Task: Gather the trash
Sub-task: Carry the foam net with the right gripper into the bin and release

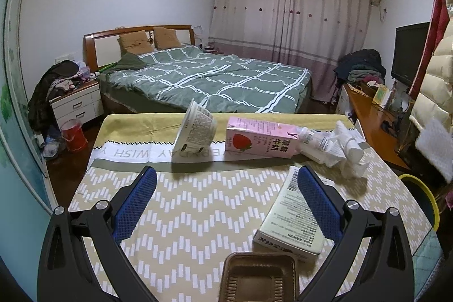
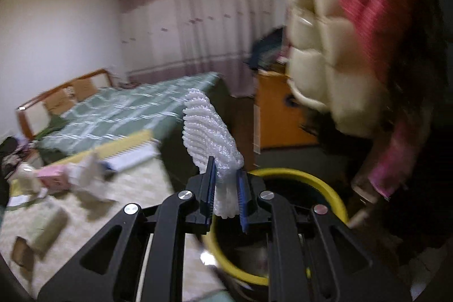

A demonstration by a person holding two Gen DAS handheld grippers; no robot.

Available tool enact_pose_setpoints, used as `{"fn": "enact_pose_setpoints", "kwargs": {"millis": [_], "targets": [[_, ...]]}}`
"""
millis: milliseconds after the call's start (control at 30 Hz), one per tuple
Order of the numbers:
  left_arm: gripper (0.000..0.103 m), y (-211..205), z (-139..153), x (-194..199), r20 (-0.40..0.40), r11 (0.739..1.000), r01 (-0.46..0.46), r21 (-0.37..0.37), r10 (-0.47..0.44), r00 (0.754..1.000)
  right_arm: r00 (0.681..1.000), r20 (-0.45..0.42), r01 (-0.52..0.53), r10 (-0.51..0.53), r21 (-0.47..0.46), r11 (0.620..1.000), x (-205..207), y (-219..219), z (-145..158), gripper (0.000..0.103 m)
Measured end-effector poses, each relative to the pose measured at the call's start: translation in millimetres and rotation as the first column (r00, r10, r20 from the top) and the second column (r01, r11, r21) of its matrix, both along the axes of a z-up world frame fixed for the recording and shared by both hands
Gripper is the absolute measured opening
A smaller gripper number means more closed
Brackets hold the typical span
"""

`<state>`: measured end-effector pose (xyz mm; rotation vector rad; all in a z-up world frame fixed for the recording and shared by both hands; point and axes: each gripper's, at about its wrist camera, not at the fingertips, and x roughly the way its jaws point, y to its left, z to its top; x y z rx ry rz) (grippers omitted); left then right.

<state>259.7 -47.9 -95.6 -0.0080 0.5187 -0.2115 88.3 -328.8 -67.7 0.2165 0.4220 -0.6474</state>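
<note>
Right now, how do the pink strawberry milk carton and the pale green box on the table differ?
The pink milk carton lies on its side far across the table, touching the white cup and the crumpled wrappers; the pale green box lies nearer, apart from them, partly behind a finger of the left hand-held gripper. The carton shows a strawberry picture; the box shows a barcode and small print. Both are rectangular packages lying flat.

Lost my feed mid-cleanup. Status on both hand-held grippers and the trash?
Right hand-held gripper shut on white foam net, above yellow-rimmed bin. Left hand-held gripper open, empty, over table. Pink milk carton, cup, box remaining. Nothing blocking.
</note>
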Motion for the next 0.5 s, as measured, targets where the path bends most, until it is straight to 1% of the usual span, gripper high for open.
{"fn": "enact_pose_setpoints", "kwargs": {"millis": [100,233,267,367,433,500], "targets": [[0.098,-3,-1,0,0.001,1.0,0.01,0.006,-0.01,1.0,0.998,-0.016,0.056,-0.055,0.028,0.998,-9,-17,-14,0.014],[0.098,-5,-3,1,0.0,1.0,0.023,0.012,-0.023,1.0,0.994,-0.023,0.104,-0.103,0.046,0.994,-14,-30,-21,0.016],[0.098,-5,-3,1,-0.002,1.0,0.024,0.014,-0.024,1.0,0.994,-0.025,0.112,-0.111,0.051,0.992,-14,-33,-22,0.018],[0.098,-7,-5,2,-0.009,0.999,0.032,0.019,-0.032,0.999,0.991,-0.018,0.135,-0.134,0.055,0.989,-15,-35,-21,0.034],[0.098,-8,-6,4,-0.013,0.999,0.037,0.022,-0.036,0.999,0.991,-0.004,0.132,-0.132,0.065,0.989,-16,-34,-20,0.035],[0.098,-9,-7,3,-0.012,0.999,0.039,0.024,-0.039,0.999,0.994,0.014,0.103,-0.104,0.079,0.992,-14,-26,-16,0.035]]}}
